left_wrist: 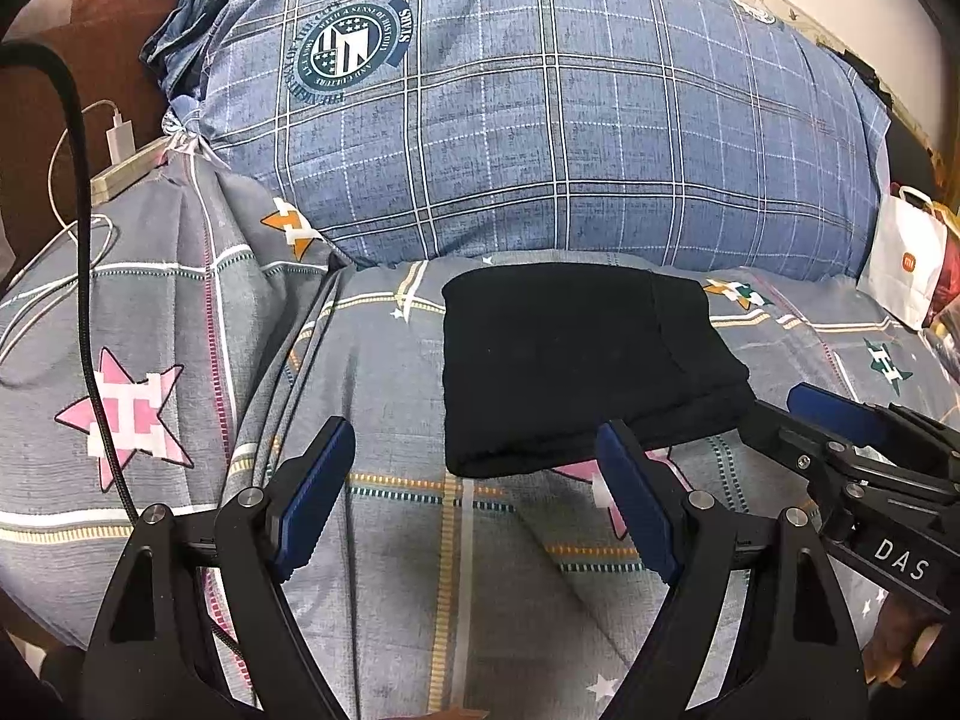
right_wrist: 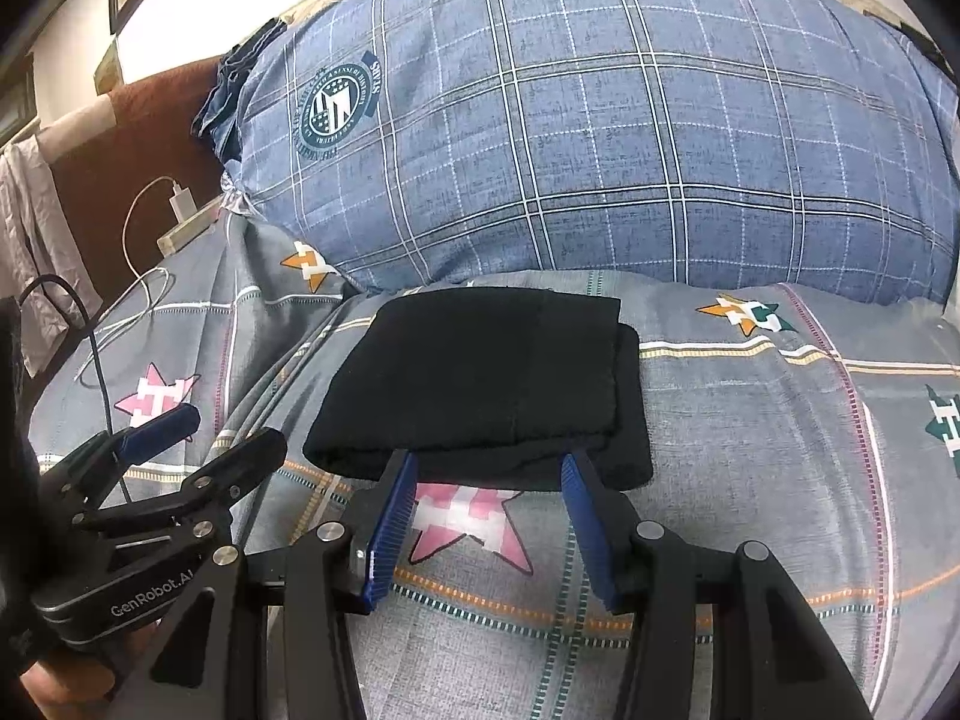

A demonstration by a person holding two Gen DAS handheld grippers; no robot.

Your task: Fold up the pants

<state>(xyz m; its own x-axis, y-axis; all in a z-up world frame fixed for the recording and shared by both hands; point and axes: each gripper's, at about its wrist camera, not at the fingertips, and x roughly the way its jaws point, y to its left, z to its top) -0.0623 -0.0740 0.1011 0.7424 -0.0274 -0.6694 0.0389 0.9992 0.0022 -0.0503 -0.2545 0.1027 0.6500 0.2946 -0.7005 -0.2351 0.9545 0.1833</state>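
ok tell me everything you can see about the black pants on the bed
The black pants are folded into a compact, roughly rectangular bundle of several layers, in a soft matte fabric with no visible print. A seam line runs down one side, and a lower layer sticks out past the top one along the right edge. They lie flat on the grey star-patterned bedsheet, just in front of the blue plaid pillow. Nothing grips them: both grippers stand open just short of the near edge.

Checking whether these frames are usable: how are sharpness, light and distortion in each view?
Left wrist view: sharp, evenly lit, fisheye bends the blue plaid pillow; the black folded pants show little detail. Right wrist view: likewise sharp, dark vignette in the corners, pants nearly featureless.
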